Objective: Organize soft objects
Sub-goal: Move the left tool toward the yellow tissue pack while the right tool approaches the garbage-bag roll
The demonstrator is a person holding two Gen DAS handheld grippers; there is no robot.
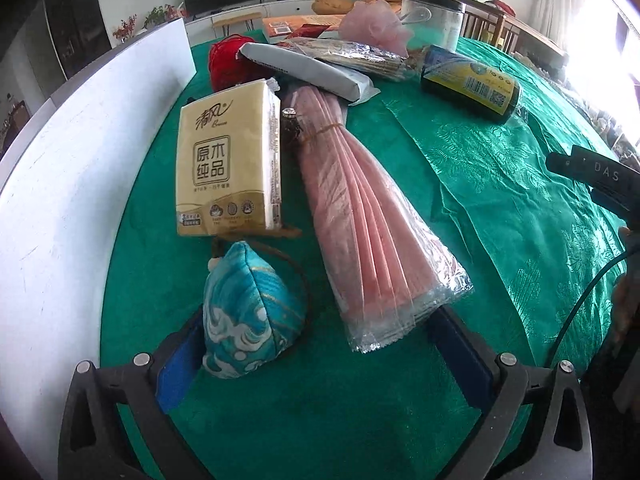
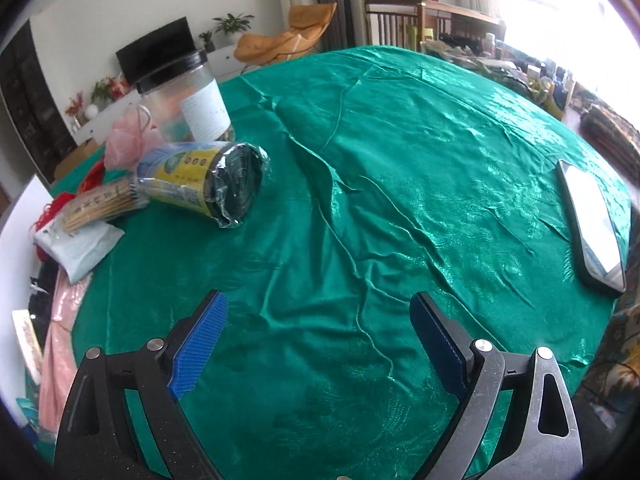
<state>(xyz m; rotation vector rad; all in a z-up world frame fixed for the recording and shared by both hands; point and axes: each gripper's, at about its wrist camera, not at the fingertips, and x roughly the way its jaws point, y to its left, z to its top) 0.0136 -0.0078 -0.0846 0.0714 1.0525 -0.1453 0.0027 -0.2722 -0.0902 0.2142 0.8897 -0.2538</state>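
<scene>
L gripper (image 1: pixel 320 344) fingers spread wide, nothing gripped: blue pouch (image 1: pixel 250 314) sits just inside the L finger (image 1: pixel 178 368), looks to be touching its pad; the wrapped end of the pink cloth roll (image 1: pixel 360 216) lies near the R finger. Landmark = the pouch. Just behind it stands the tissue pack (image 1: pixel 228 160), upright. Pink roll runs beside the pouch, angling away. Further back: grey packet (image 1: pixel 308 70), red yarn (image 1: pixel 226 62), pink bath pouf (image 1: pixel 372 26), dark can (image 1: pixel 472 84) on its side. White board (image 1: pixel 80 152) lines the desk edge beside the pouch. R gripper (image 2: pixel 320 340) fingers also released, wide apart, over bare green cloth (image 2: pixel 400 184). Phone (image 2: pixel 594 226) flat, far side.
</scene>
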